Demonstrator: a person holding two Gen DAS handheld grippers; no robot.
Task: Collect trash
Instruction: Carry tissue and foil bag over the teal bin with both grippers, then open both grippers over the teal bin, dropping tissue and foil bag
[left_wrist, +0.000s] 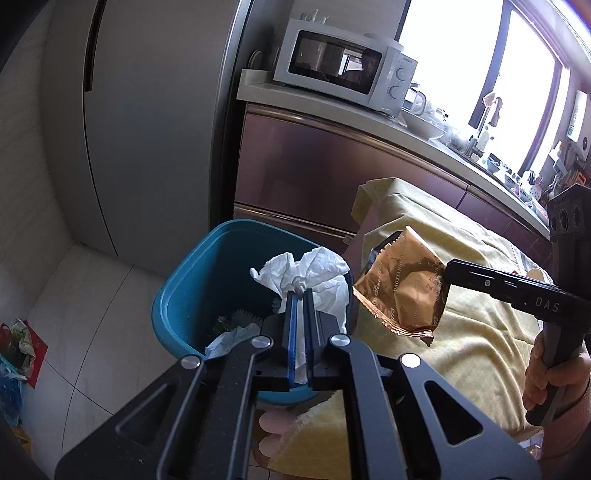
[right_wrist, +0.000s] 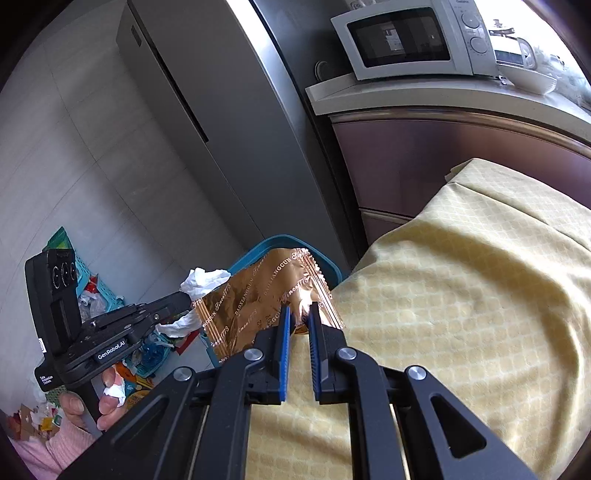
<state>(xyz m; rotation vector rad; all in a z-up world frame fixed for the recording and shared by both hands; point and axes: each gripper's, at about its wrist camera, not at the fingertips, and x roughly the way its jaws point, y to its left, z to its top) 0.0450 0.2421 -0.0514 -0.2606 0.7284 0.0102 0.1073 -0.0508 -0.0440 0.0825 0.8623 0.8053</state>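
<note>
Tissue (left_wrist: 314, 273), white and crumpled, sits pinched in the left claw (left_wrist: 300, 295), whose jaws are clamped on it, and in the left wrist view it hangs right over the open mouth of the teal bin (left_wrist: 184, 295). The bin stands on the tiled floor beside the yellow-clothed worktop (left_wrist: 476, 332), with some paper scraps already inside. Just to the right, the right claw comes in from the side holding a copper foil wrapper (left_wrist: 402, 288) near the bin's rim, partly above the cloth.

From the right wrist view, the right claw (right_wrist: 298, 314) is closed on one edge of the foil wrapper (right_wrist: 258, 299), the rest of the packet fanning out toward the bin (right_wrist: 288, 243). The left claw (right_wrist: 184, 297) appears at the left, its tissue (right_wrist: 203, 280) next to the wrapper. More litter lies on the floor behind it.

By my reading, both pieces are at the carry-to-bin stage, with the drop not yet made. The tissue looks ready to fall in once the jaws part. The wrapper probably needs to travel a little further over the opening first, since it is light and stiff and may slide off the rim
</note>
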